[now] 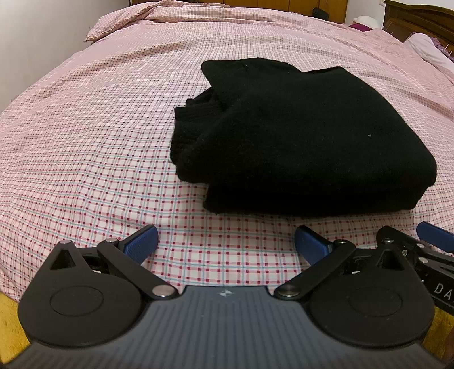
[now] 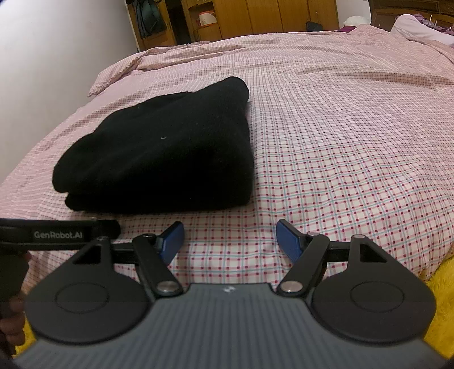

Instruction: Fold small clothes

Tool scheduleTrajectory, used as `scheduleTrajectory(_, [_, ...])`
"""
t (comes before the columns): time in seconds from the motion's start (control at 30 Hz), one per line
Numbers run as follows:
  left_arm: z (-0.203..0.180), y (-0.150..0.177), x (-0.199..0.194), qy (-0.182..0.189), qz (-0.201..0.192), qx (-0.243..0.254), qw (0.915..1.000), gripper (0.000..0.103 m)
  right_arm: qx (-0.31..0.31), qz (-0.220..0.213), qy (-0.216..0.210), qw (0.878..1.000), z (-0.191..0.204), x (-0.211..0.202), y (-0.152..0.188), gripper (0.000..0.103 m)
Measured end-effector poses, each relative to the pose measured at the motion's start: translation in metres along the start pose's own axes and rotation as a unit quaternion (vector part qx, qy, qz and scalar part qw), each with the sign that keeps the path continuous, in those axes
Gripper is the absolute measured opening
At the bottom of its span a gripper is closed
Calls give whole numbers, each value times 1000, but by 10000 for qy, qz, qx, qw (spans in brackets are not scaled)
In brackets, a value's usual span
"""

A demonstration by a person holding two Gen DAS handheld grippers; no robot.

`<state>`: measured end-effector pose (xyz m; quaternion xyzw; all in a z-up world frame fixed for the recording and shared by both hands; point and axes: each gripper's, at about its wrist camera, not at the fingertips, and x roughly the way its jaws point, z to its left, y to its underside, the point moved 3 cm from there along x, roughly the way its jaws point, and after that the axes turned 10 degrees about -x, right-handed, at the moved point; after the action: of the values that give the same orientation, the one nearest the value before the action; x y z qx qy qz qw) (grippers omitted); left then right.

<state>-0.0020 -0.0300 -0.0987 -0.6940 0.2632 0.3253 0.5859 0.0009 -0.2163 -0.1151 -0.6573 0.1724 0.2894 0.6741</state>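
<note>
A black knitted garment (image 1: 298,136) lies folded in a thick block on the pink checked bedsheet (image 1: 85,142). In the left wrist view my left gripper (image 1: 226,239) stands open just short of the garment's near edge, with only sheet between its blue pads. The right gripper's blue fingertip (image 1: 435,231) shows at that view's right edge. In the right wrist view the same garment (image 2: 159,153) lies ahead to the left, and my right gripper (image 2: 229,237) is open over bare sheet, to the right of the fold. The left gripper's black body (image 2: 56,232) shows at the left.
The bed (image 2: 354,127) stretches far ahead and to the right. A white wall (image 2: 56,42) runs along its left side. Wooden cupboards (image 2: 255,17) stand behind the bed, with pillows (image 2: 411,25) at the far right. Yellow fleece (image 2: 439,298) lies at the near edge. A hand (image 2: 11,326) holds the left gripper.
</note>
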Motion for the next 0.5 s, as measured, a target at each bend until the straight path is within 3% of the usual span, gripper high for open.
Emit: scheduleTrajectory(0.5, [0,0,1,8,4,-9,10000,103,-15,12,-13,10000,0,1,0,75])
